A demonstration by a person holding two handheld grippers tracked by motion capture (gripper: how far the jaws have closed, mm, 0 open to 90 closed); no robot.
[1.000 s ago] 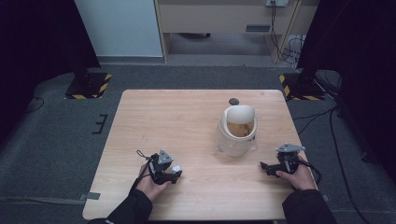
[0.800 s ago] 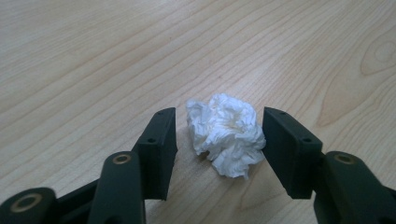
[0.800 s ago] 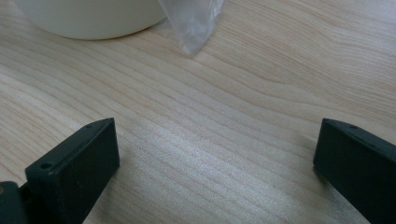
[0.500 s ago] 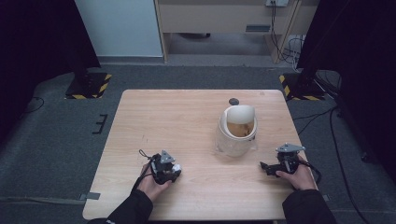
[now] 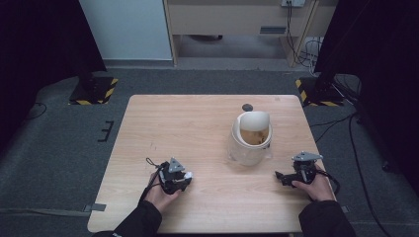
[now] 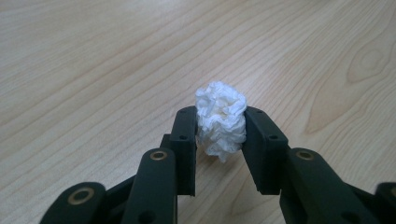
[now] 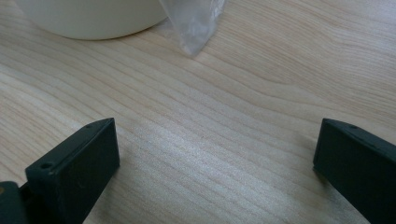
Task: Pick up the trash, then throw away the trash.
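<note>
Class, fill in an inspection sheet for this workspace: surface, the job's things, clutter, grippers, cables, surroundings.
Surface: wooden table, bare pale grain.
Job's things: crumpled white tissue clamped in the left gripper; white bin with a clear liner, open top, right of centre.
Clutter: small dark round thing beyond the bin.
Grippers: left gripper shut on the tissue; right gripper open, holding nothing, near the bin's base.
Cables: one trails from each gripper; more on the floor at right.
Surroundings: grey carpet, striped stand bases, cabinet behind.

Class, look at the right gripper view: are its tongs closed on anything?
No, the right tongs stand wide apart over bare table, holding nothing.
</note>
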